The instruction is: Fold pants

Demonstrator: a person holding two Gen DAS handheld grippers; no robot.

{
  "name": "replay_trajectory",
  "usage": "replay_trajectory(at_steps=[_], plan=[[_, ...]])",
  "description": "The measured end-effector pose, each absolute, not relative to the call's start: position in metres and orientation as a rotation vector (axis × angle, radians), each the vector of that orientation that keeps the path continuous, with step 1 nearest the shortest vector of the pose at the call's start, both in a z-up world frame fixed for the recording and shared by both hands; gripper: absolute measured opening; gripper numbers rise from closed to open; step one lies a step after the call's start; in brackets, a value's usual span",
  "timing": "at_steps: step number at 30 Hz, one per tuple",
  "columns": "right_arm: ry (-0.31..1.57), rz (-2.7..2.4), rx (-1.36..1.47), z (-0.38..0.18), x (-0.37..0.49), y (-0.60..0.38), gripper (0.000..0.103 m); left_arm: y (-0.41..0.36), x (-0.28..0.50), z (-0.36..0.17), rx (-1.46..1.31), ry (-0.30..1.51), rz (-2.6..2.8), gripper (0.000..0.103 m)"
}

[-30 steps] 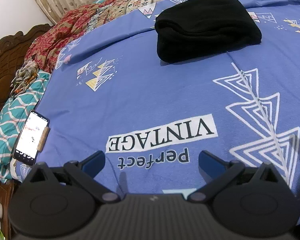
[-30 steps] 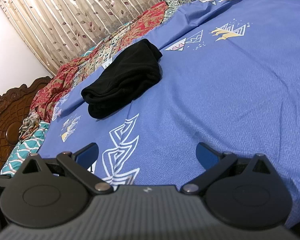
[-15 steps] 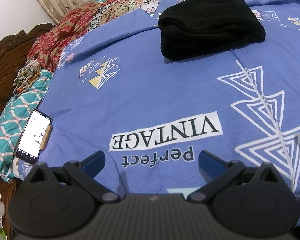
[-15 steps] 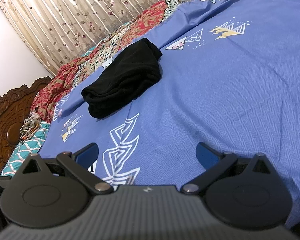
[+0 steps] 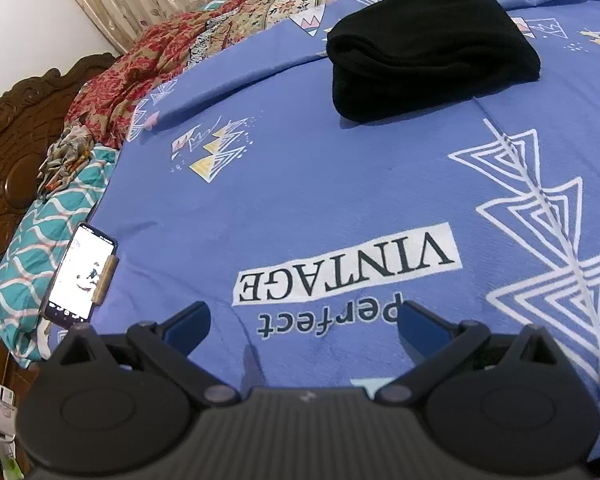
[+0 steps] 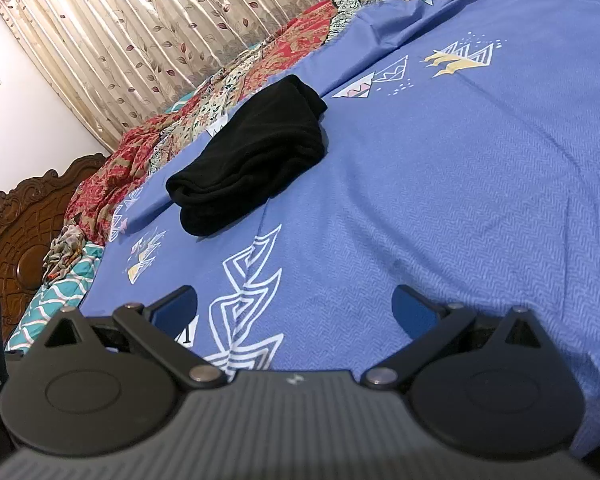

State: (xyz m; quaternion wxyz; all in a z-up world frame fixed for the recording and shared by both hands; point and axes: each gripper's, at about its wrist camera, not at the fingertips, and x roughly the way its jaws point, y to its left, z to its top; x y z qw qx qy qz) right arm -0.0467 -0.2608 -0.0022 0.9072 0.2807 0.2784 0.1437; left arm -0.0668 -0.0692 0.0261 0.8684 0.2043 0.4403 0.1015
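Note:
The black pants (image 5: 428,48) lie folded in a compact bundle on the blue printed bedsheet (image 5: 320,184), far ahead of both grippers. They also show in the right wrist view (image 6: 252,156), up and to the left. My left gripper (image 5: 304,324) is open and empty, low over the "Perfect VINTAGE" print. My right gripper (image 6: 296,308) is open and empty, low over a white triangle print, well short of the pants.
A lit phone (image 5: 80,276) lies at the sheet's left edge on a teal patterned pillow (image 5: 32,256). A red floral quilt (image 5: 148,60) is bunched beyond the pants. A carved wooden headboard (image 6: 16,224) and curtains (image 6: 140,28) stand behind.
The left wrist view has drifted slightly, so the pants sit a little more to the right and lower. The right gripper has not moved. Both stay open.

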Motion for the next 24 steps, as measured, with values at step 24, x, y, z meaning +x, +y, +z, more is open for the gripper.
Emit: replay_trajectory(at_steps=[24], plan=[[0.575, 0.295, 0.582, -0.0021, -0.0469, -0.2604, 0.103, -0.0682, -0.0659, 0.0244, 0.441, 0.919, 0.223, 0.103]])
